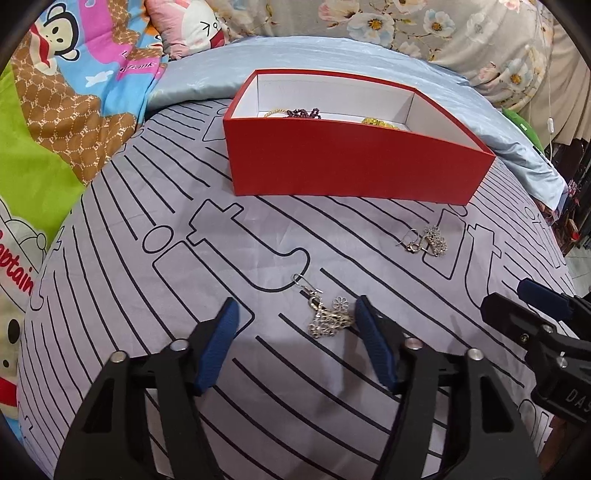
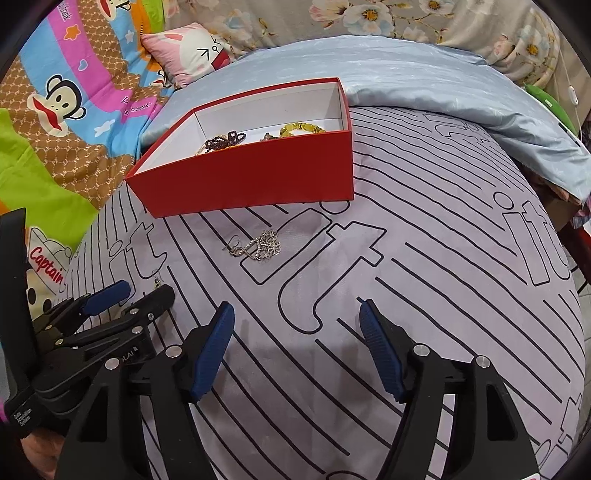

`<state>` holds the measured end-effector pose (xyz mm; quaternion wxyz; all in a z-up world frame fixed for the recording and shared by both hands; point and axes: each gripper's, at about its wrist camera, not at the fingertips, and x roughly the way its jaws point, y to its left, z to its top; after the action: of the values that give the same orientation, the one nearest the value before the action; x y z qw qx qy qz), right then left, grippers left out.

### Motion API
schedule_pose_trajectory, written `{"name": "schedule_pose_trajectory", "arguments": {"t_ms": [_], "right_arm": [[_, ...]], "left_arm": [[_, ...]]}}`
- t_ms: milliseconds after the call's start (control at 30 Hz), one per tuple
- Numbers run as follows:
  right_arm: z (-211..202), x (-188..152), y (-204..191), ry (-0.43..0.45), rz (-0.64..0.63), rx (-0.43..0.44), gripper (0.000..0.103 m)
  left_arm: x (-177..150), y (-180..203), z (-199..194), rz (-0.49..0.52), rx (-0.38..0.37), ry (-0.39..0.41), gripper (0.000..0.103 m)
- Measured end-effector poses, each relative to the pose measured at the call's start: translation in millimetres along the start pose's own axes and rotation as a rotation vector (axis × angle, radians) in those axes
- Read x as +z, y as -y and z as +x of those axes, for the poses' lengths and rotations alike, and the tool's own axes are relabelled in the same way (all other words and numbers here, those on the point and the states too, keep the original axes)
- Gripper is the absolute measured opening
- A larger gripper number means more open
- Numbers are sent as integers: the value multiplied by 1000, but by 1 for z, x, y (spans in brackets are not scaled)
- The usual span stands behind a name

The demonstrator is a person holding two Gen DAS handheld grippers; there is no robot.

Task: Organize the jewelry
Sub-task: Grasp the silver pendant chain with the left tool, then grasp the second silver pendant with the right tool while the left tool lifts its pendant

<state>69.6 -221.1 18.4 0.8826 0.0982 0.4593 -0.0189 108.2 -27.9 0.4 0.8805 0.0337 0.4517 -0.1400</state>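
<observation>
A red box [image 1: 351, 158] with a white inside stands on the grey lined bedsheet; it holds dark beads [image 1: 304, 112] and a yellow bracelet [image 1: 376, 122]. A silver flower earring [image 1: 327, 317] lies between the tips of my open left gripper [image 1: 295, 314], close to the right fingertip [image 1: 364, 314]. A second silver earring [image 1: 428, 240] lies further right, nearer the box. In the right wrist view the box [image 2: 251, 181] is ahead left, the second earring [image 2: 262, 245] lies well ahead of my open, empty right gripper [image 2: 297, 317], and the left gripper [image 2: 122, 299] shows at the left.
A light blue satin cloth [image 1: 207, 77] lies behind the box. A cartoon monkey blanket [image 1: 74, 85] and a pink rabbit pillow [image 1: 192, 26] are at the far left. The bed's edge drops off at the right [image 2: 576, 236].
</observation>
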Motion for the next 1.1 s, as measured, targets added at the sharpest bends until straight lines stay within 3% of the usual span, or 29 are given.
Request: {"name": "schedule_pose_trajectory", "arguments": {"t_ms": [100, 167, 233, 300, 333, 467, 733, 967, 1100], "right_arm": [[1, 0, 0, -2, 0, -2, 68], [2, 0, -1, -2, -5, -1, 68], [2, 1, -2, -2, -10, 0, 68], [3, 1, -4, -4, -14, 0, 68], [4, 2, -5, -5, -16, 2, 68], [8, 5, -10, -8, -26, 13, 67], [26, 19, -27, -19, -88, 31, 47], [44, 33, -32, -26, -91, 31, 46], [48, 35, -34, -17, -104, 19, 35]], "left_arm": [[0, 0, -1, 4, -11, 7, 42], [0, 0, -2, 1, -30, 7, 27], [1, -3, -2, -8, -51, 3, 17], [1, -5, -3, -13, -63, 1, 14], [0, -5, -3, -15, -68, -1, 6], [0, -14, -5, -42, -72, -5, 6], [-2, -25, -5, -61, -63, -8, 6], [-3, -28, -5, -68, -68, -11, 6], [-3, -28, -5, -68, -68, -10, 6]]}}
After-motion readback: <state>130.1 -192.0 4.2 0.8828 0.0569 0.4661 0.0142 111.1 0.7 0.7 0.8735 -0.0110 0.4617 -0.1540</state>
